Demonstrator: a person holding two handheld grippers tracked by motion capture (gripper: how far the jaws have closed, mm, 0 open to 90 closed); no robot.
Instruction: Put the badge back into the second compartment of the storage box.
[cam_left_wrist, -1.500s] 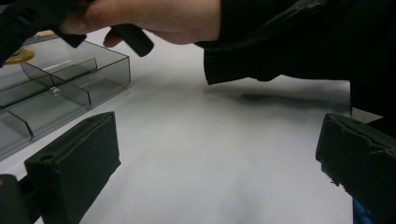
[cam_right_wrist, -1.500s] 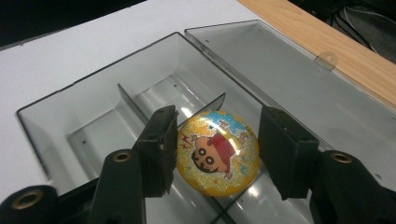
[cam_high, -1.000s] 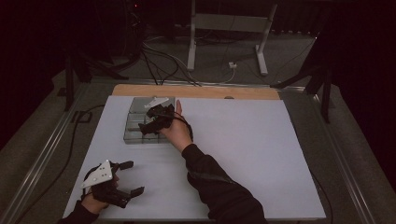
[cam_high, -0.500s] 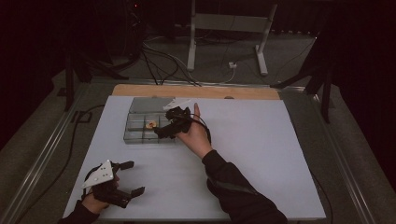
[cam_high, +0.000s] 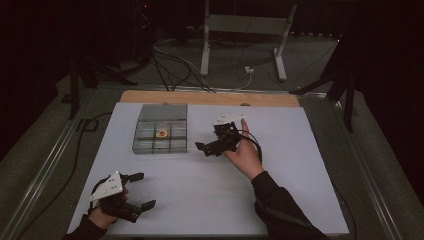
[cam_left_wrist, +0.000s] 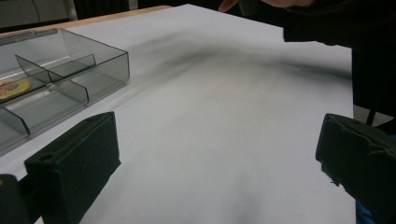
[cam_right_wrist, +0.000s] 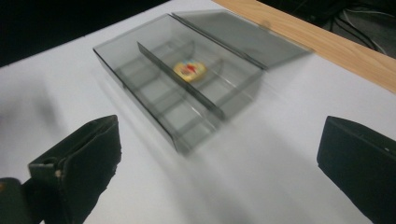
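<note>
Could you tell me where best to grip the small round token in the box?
Probably by its rim, from straight above: the token lies flat in the middle compartment of the open box, with dividers close around it. The right claw is open beside the box.

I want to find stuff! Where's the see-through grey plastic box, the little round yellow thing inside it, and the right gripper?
See-through grey plastic box (cam_high: 141, 146), high view, front left compartment.
Little round yellow thing (cam_high: 161, 133), high view, its middle.
Right gripper (cam_high: 204, 149), high view, between its open tips.

table (cam_high: 280, 200): white top | on it: clear compartment box (cam_high: 160, 129)
</note>
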